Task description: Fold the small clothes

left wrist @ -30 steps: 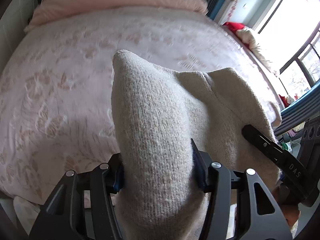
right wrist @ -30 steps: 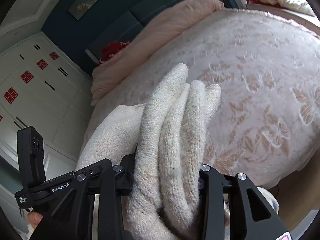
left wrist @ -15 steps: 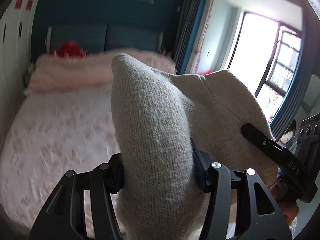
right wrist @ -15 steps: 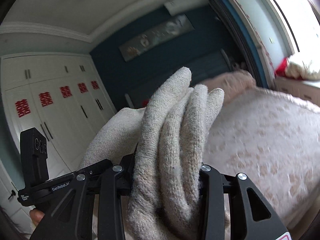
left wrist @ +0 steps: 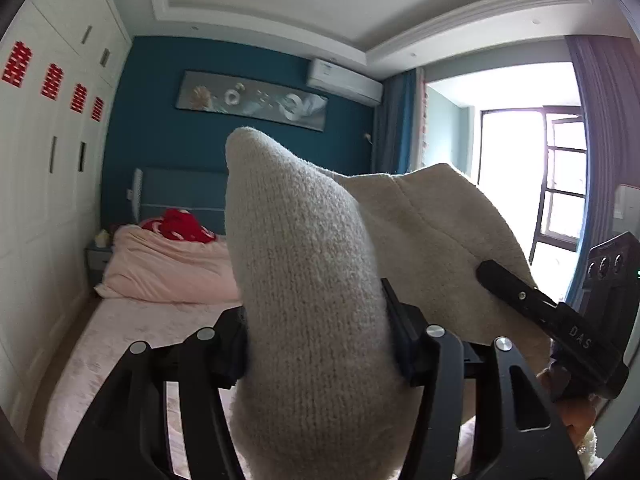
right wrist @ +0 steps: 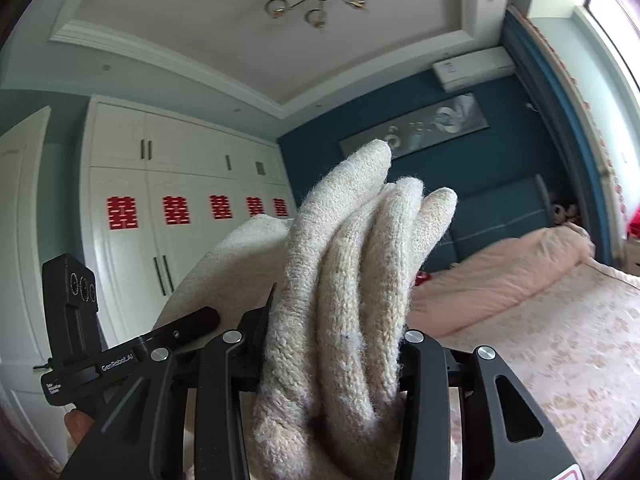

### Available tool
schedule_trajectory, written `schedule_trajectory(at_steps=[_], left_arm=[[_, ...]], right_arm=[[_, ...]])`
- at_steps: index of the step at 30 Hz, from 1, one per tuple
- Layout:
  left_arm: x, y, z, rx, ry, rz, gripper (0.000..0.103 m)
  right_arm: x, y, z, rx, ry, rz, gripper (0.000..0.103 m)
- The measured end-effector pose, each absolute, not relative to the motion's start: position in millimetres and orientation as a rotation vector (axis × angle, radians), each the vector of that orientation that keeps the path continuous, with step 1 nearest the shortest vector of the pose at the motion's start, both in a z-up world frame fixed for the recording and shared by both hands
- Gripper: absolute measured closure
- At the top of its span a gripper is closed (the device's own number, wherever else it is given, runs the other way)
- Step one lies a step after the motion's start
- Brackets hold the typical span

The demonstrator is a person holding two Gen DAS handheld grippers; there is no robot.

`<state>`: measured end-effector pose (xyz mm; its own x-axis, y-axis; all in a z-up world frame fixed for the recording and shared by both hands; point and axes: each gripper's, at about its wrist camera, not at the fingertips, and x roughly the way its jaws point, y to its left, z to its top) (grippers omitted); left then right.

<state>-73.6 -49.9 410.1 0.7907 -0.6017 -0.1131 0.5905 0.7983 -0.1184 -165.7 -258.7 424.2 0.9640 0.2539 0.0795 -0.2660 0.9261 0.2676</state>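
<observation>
A cream knitted garment (left wrist: 308, 280) is held up in the air between both grippers. My left gripper (left wrist: 316, 344) is shut on one bunched corner of it. My right gripper (right wrist: 334, 356) is shut on another corner, gathered in several thick folds (right wrist: 360, 264). The cloth spans between the two and hides the fingertips in both views. The right gripper's body (left wrist: 560, 320) shows at the right of the left wrist view, and the left gripper's body (right wrist: 100, 352) at the left of the right wrist view.
A bed with a pink patterned cover (right wrist: 560, 328) lies below and ahead, with a pink duvet (left wrist: 168, 268) and a red item (left wrist: 176, 228) at its head. White wardrobes (right wrist: 180, 232) line the left wall. A window (left wrist: 532, 184) is on the right.
Both grippers have lifted and tilted upward with the garment. The views went from the bed cover to the far wall and ceiling. The grips have not changed.
</observation>
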Motion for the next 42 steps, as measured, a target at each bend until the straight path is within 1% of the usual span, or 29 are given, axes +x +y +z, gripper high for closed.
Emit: schedule_trajectory(at_steps=[5,8,10,13,15,16,18,19,22,23,24,25,26,27,29,30,32,33,35,36,37,40,42], left_arm=[[-55.5,-15.4,413.1,-0.076,0.133,-0.576,0.048],[-29.7,1.9,399.2,-0.085,0.150,-0.550,0.048],[-14.4,14.9,383.5,-0.099,0.180,-0.540,0.048],[23.1,29.8,343.0,-0.123,0.261,-0.531,0.048],[46.3,38.4,313.1,-0.137,0.312,-0.526,0.048],[60.7,43.0,289.9,-0.146,0.357,-0.521,0.048],[83.5,44.7,247.8,-0.149,0.427,-0.504,0.048],[96.6,43.6,220.8,-0.141,0.479,-0.487,0.047],[133.1,42.0,120.8,-0.152,0.661,-0.450,0.046],[144.2,44.5,85.7,-0.163,0.731,-0.426,0.046],[150.0,47.2,51.3,-0.165,0.806,-0.398,0.046],[153.8,50.3,18.5,-0.166,0.880,-0.362,0.055],[153.4,60.4,-11.9,-0.165,0.944,-0.298,0.057],[148.4,71.4,-20.9,-0.209,0.952,-0.294,0.053],[131.3,95.1,-12.4,-0.335,0.895,-0.300,0.049],[126.9,101.0,-6.2,-0.347,0.883,-0.283,0.043],[124.2,108.5,6.3,-0.390,0.868,-0.291,0.041],[124.2,107.4,9.6,-0.402,0.873,-0.294,0.041],[124.0,96.2,10.9,-0.374,0.896,-0.292,0.041],[119.6,88.7,8.6,-0.342,0.902,-0.290,0.041],[116.0,82.0,9.6,-0.310,0.900,-0.293,0.041],[105.4,54.2,4.8,-0.211,0.886,-0.300,0.041],[108.9,39.5,-14.9,-0.117,0.956,-0.264,0.041]], right_arm=[[-125.6,-227.5,419.8,0.283,-0.019,0.315,0.064],[-96.0,-213.9,404.9,0.285,0.016,0.324,0.063],[-76.2,-207.5,388.7,0.290,0.054,0.328,0.063],[-38.6,-201.8,350.7,0.325,0.150,0.332,0.063],[-10.2,-202.2,308.7,0.363,0.240,0.322,0.062],[-0.2,-202.6,290.0,0.377,0.275,0.318,0.060],[25.8,-205.1,234.0,0.417,0.383,0.291,0.056],[37.0,-206.2,205.2,0.433,0.441,0.276,0.055],[71.7,-213.1,92.5,0.517,0.721,0.203,0.054],[78.7,-219.0,46.3,0.548,0.854,0.142,0.054],[77.3,-225.1,18.9,0.549,0.930,0.083,0.057],[71.2,-231.3,1.4,0.540,0.972,0.020,0.057],[56.1,-241.8,-3.5,0.589,0.932,0.026,0.057],[45.6,-248.3,0.7,0.618,0.894,0.034,0.056],[36.3,-251.3,13.3,0.582,0.885,0.011,0.053],[36.5,-249.4,17.7,0.566,0.886,0.029,0.050],[40.0,-239.3,24.8,0.531,0.886,0.059,0.049],[43.4,-230.4,27.9,0.510,0.881,0.077,0.050],[49.8,-212.8,35.5,0.422,0.899,0.101,0.071],[50.5,-203.2,33.7,0.368,0.908,0.109,0.086],[52.1,-193.9,30.7,0.320,0.919,0.113,0.089],[54.5,-186.1,10.2,0.240,0.978,0.080,0.088],[57.2,-195.3,-0.6,0.278,1.007,0.080,0.089]])
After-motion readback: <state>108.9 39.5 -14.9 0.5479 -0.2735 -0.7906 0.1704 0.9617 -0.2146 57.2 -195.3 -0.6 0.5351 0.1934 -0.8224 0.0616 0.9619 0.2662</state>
